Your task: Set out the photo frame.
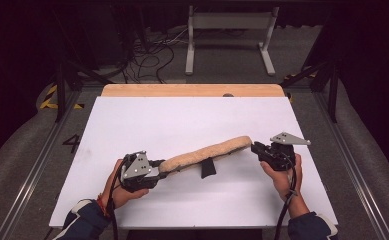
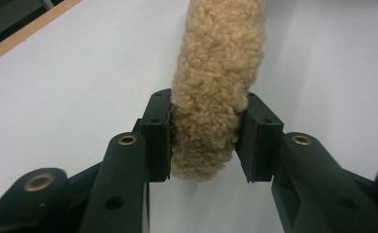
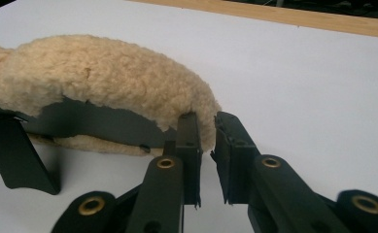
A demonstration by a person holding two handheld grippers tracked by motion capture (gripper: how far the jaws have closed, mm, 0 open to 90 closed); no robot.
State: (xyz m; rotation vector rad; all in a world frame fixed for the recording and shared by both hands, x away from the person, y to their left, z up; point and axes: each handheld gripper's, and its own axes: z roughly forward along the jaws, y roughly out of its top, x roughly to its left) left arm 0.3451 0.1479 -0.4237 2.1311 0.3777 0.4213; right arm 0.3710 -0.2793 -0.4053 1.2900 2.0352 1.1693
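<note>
A white rectangular table [image 1: 132, 120] carries a long tan fleece-covered pad with a black strap [image 1: 207, 155], lying slantwise across its near half. The left gripper [image 2: 205, 141] clenches one fleece end and the right gripper [image 3: 207, 141] nips the other, seemingly so the pad stays stretched between both hands.

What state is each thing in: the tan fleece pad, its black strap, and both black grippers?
Long tan fleece strap pad: stretched between both grippers, held by its ends, folded over lengthwise.
Black strap tab: hanging loose from the pad's underside.
Left gripper: shut on one end of the pad.
Right gripper: shut on the pad's other end.
White table sheet: flat.
</note>
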